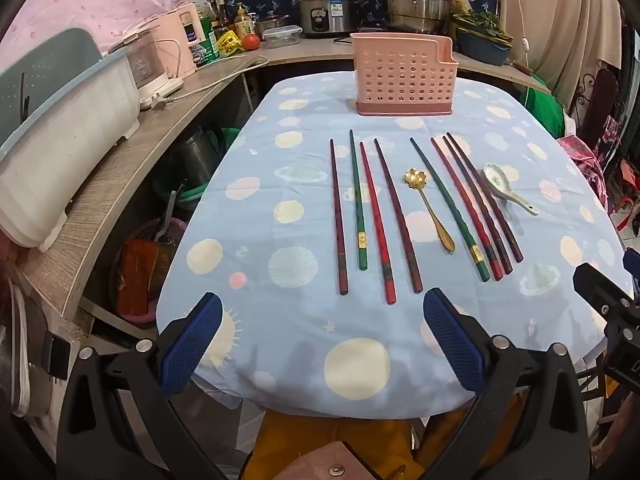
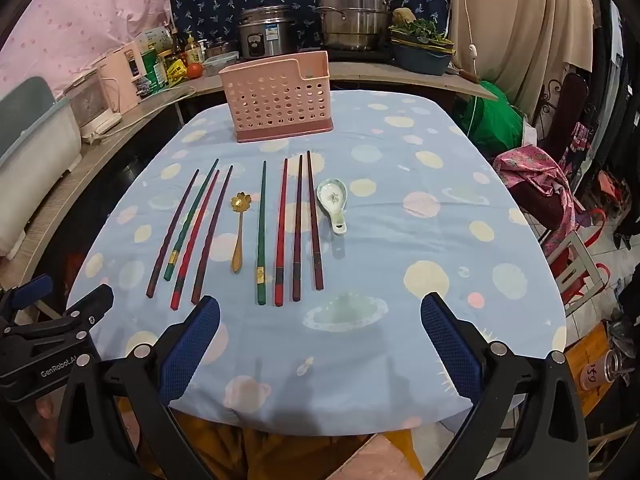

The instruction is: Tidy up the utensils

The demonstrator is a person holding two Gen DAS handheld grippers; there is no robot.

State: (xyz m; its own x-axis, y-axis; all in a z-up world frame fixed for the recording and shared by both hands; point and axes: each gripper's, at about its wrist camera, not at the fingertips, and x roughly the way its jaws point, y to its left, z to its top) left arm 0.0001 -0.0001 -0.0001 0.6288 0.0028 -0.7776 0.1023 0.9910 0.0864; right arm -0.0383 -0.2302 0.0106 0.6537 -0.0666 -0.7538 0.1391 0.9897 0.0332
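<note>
Left wrist view: both tools, left tool [image 1: 322, 340] and right tool [image 2: 320, 340], gape empty before chopsticks [image 1: 376, 220]

A light blue cloth [image 1: 280, 320] printed with pale yellow, pink and white planets is seen. A pink perforated basket [image 1: 404, 74], chopsticks [image 2: 262, 236] in green, red and dark maroon, a gold flower-shaped spoon [image 1: 430, 206] and a white floral ceramic spoon [image 2: 334, 204] are shown.

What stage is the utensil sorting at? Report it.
Done: nothing; the pink holder shows no utensils sticking out. In hand: nothing; left tongs and right tongs are open and empty. Left: eight chopsticks, the gold spoon and the ceramic spoon lie on the tablecloth.
</note>
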